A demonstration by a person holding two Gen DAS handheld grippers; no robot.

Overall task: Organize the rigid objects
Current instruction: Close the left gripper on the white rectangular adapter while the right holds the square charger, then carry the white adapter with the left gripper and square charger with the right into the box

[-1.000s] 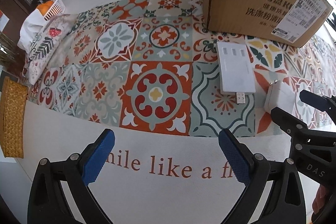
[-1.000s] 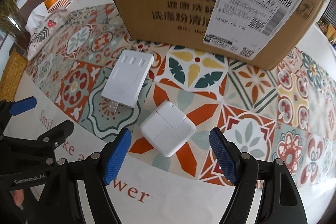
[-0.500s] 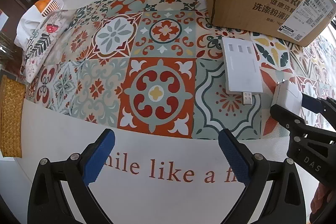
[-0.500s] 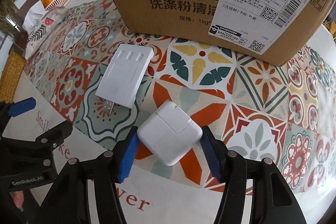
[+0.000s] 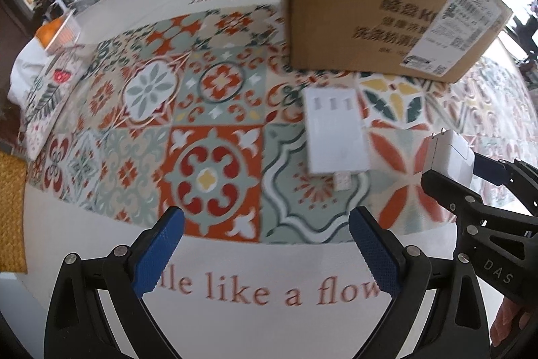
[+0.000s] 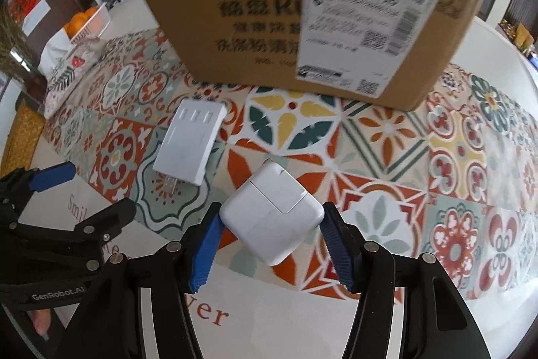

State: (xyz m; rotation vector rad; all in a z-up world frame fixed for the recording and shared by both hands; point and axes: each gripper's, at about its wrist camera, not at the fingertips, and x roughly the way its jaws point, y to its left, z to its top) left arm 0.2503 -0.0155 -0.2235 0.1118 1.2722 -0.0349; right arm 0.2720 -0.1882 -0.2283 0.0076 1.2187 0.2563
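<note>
My right gripper (image 6: 270, 241) is shut on a square white charger (image 6: 272, 211), its blue pads pressing two opposite corners; the charger is lifted a little off the patterned cloth. The left wrist view shows the same charger (image 5: 449, 153) at the right, held between the right gripper's fingers. A flat white multi-port adapter (image 6: 191, 143) with a plug at its near end lies on the cloth, left of the charger; it is also in the left wrist view (image 5: 334, 133). My left gripper (image 5: 267, 251) stands open over the cloth's white border, with nothing between its pads.
A large cardboard box (image 6: 302, 9) with a shipping label stands behind both objects, also seen in the left wrist view (image 5: 380, 5). A white basket of oranges (image 6: 89, 21) and a printed cushion (image 5: 50, 93) lie far left. A woven mat (image 5: 11, 211) sits at the left edge.
The right gripper closed on the white charger and raised it slightly off the cloth. The left gripper stayed open and shifted a little.
</note>
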